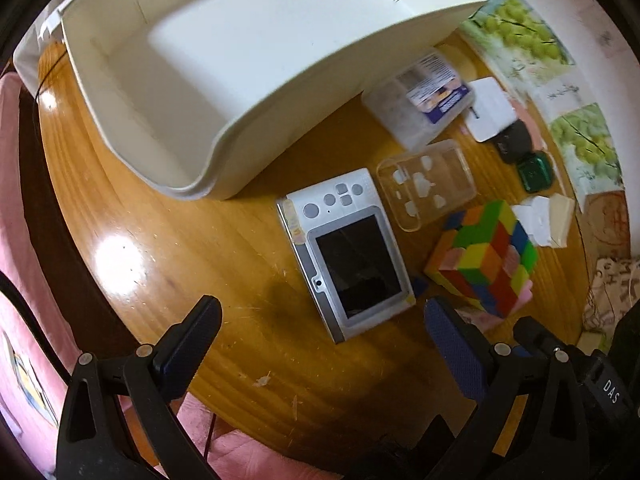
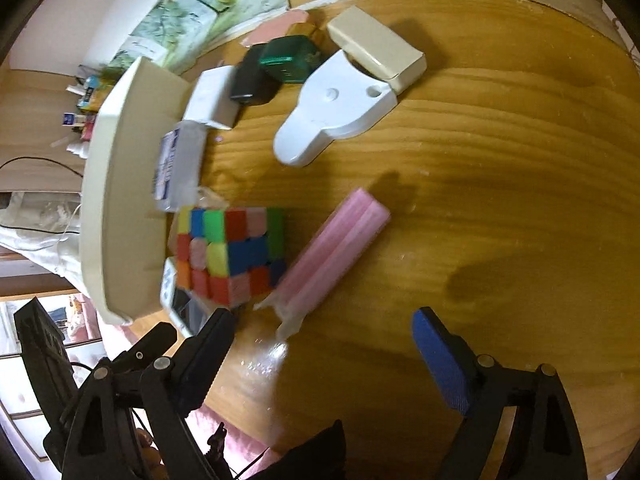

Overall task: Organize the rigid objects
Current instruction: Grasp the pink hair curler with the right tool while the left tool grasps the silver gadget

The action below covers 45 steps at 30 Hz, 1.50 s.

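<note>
The rigid objects lie scattered on a round wooden table (image 1: 208, 264), beside a large white bin (image 1: 224, 80) that stands empty on the same surface. Just beyond the bin's low front lip lies a silver digital camera (image 1: 348, 256), screen up, with a multicoloured puzzle cube (image 1: 486, 258) near its right side and a clear plastic case (image 1: 428, 190) just behind the two. Farther back sit a clear box with a blue label (image 1: 420, 106), a white block (image 1: 490, 110), a black item (image 1: 512, 140) and a green one (image 1: 534, 172). From the right wrist view, a pink bar (image 2: 336, 252) in clear wrapping lies tilted just beside the cube, and a white plastic piece (image 2: 340, 106) rests against a cream block (image 2: 376, 46) well behind it. The left gripper (image 1: 320, 334) hangs over the table with its jaws spread wide, the camera's near end between them but untouched. The right gripper (image 2: 320, 336) also has its jaws apart, holding nothing, with the wrapped end of the pink bar just ahead of them.
</note>
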Each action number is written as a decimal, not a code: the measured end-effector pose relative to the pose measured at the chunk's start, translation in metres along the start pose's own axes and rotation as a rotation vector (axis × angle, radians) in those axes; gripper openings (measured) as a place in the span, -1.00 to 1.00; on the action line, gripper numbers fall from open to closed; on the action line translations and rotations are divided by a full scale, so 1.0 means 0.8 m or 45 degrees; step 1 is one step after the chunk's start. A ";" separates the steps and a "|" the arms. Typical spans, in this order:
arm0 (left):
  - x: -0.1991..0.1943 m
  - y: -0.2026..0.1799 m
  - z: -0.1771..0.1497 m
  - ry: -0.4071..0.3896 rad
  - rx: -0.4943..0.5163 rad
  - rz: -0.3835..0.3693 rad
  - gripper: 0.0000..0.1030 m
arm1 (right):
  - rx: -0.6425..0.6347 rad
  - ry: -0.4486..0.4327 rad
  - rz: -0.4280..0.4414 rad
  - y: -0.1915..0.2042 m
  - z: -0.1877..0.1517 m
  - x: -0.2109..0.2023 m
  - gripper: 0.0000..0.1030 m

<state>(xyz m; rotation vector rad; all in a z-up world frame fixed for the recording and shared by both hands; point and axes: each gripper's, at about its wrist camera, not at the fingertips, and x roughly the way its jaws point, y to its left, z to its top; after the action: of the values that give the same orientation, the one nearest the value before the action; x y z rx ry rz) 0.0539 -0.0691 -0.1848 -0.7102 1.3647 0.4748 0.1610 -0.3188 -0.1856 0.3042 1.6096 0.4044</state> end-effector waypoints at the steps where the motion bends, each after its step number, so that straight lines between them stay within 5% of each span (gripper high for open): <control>1: 0.003 0.000 0.001 0.010 -0.010 0.000 0.97 | 0.001 0.006 -0.002 -0.002 0.002 0.003 0.74; 16: 0.036 -0.004 0.017 0.103 -0.092 0.045 0.96 | -0.110 0.052 -0.091 0.012 0.041 0.029 0.48; 23: 0.040 -0.023 0.024 0.100 -0.065 0.080 0.79 | -0.210 0.066 -0.182 0.031 0.044 0.036 0.32; 33: 0.031 -0.039 0.038 0.067 -0.082 0.064 0.47 | -0.306 0.058 -0.222 0.070 0.047 0.047 -0.25; 36: 0.021 -0.036 0.036 0.062 -0.078 0.041 0.29 | -0.300 0.067 -0.215 0.080 0.047 0.051 -0.29; 45: 0.021 -0.025 0.019 0.053 -0.082 0.007 0.27 | -0.259 0.111 -0.181 0.080 0.026 0.049 -0.37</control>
<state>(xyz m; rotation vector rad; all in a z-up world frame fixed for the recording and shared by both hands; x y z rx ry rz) 0.0813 -0.0744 -0.1968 -0.7728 1.3959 0.5125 0.1754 -0.2432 -0.1940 0.0181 1.6485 0.4729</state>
